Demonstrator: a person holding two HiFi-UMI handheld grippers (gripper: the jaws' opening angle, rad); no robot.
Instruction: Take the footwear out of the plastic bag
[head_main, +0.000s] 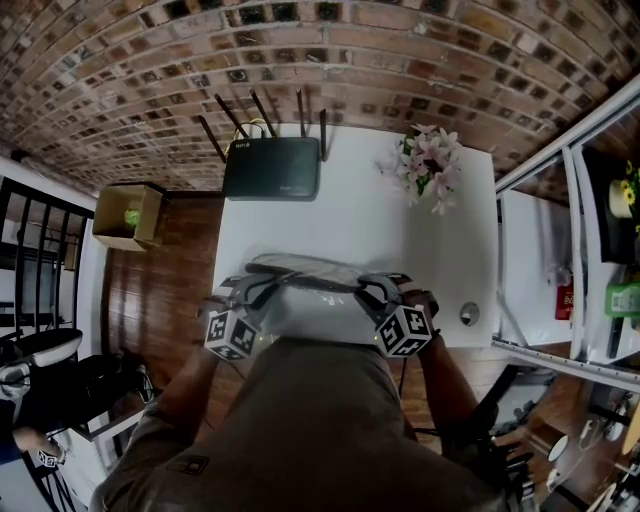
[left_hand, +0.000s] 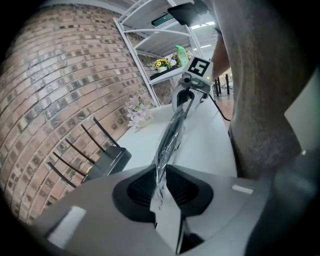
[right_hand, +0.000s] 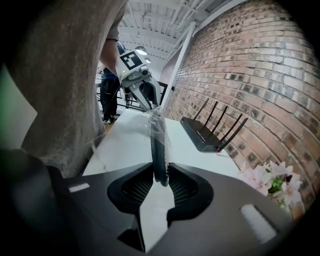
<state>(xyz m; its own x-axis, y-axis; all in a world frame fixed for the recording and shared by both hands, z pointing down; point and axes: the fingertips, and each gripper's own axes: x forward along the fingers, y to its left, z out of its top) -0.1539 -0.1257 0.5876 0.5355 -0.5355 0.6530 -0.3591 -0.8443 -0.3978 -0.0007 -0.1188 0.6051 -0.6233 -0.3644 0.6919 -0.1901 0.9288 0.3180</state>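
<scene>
Centrally in the head view, the plastic bag (head_main: 305, 272) shows as a long clear, crinkled sleeve stretched across the middle of the frame, just above the near edge of the white table (head_main: 350, 220). Inside it lies the footwear (right_hand: 158, 159), dark, flat and thin, seen edge-on in both gripper views. A black router (head_main: 272, 167) with upright antennas sits higher up on the table, pink flowers (head_main: 428, 165) stand at its upper right corner, and a brick wall (head_main: 300, 50) fills the top of the frame. An open cardboard box (head_main: 125, 215) rests on the wooden floor at the left, and a white shelf unit (head_main: 560, 260) runs down the right side. The person's grey-brown shirt (head_main: 320, 420) fills the lower part of the head view and hides the table's near edge. The left gripper (head_main: 245, 295) has its jaws drawn narrow, pinching the crumpled film at the bag's left end; the dark shape begins just beyond the pads. The right gripper (head_main: 378, 290) has its jaws narrow too, clamped on the bag's right end with the dark end of the footwear between the pads, inside the film. The bag spans straight from one pair of jaws to the other.
</scene>
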